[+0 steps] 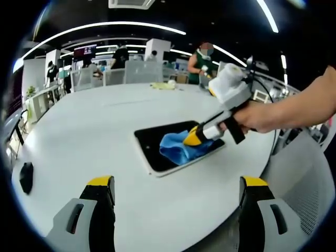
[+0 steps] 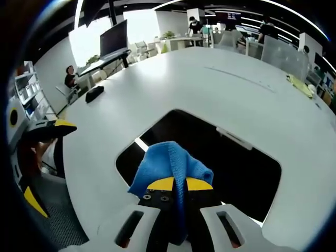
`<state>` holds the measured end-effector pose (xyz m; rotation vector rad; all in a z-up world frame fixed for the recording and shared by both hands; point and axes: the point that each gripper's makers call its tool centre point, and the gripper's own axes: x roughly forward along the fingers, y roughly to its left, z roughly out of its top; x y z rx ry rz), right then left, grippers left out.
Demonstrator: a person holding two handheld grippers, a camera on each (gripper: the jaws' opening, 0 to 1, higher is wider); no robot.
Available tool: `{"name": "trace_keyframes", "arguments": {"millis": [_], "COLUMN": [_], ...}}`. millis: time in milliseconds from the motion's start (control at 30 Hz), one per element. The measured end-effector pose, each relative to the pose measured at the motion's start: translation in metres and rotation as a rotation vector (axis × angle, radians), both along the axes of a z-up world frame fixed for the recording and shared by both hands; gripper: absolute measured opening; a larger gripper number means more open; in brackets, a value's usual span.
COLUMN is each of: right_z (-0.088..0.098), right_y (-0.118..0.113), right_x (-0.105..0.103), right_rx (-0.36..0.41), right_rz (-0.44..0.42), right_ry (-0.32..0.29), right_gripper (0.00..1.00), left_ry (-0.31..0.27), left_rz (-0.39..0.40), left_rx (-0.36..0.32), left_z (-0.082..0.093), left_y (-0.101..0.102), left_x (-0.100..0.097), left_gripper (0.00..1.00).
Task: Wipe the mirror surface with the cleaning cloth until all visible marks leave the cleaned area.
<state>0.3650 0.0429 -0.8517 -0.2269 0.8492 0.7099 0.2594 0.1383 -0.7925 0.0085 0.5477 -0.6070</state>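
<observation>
An open-plan office with ceiling light strips, desks and seated people rings a broad white round surface (image 1: pixel 105 121). In the left gripper view a dark rectangular mirror (image 1: pixel 152 144) lies flat near the surface's centre, well clear of every edge, with bare white top on all sides. A blue cleaning cloth (image 1: pixel 178 147) sits on the mirror's half toward 3 o'clock. The right gripper (image 1: pixel 192 138), held by a person's hand (image 1: pixel 262 115) reaching in from 3 o'clock, presses its yellow tips into the cloth. The left gripper (image 1: pixel 178 191) hangs at 6 o'clock near the surface's rim, its jaws spread wide and holding nothing.

In the right gripper view the right gripper (image 2: pixel 181 185) has its jaws closed tight on a fold of the cleaning cloth (image 2: pixel 168 165), which bunches on the mirror (image 2: pixel 231 163) near its corner at 7 o'clock. The mirror's far edge runs toward 3 o'clock, and open white surface (image 2: pixel 210 84) stretches beyond to 12 o'clock. A small black object (image 2: pixel 94 93) rests near the rim at 10 o'clock, well apart from the mirror. The left gripper (image 2: pixel 52 131) shows at 9 o'clock.
</observation>
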Motion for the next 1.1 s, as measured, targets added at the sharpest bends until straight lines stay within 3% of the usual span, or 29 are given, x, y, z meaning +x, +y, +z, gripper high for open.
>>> {"name": "trace_keyframes", "arguments": {"millis": [633, 1100], "right_z": [0.0, 0.001], "right_y": [0.043, 0.052], "right_x": [0.002, -0.002], "right_rx": [-0.006, 0.003], "right_rz": [0.098, 0.122], "right_ry": [0.009, 0.01], "right_gripper": [0.02, 0.02], "left_ry": [-0.005, -0.007], "left_rz": [0.005, 0.004], "left_rx": [0.0, -0.003], "left_z": [0.001, 0.001], "left_y": [0.0, 0.001], "left_x": [0.0, 0.001], "left_gripper": [0.99, 0.99]}}
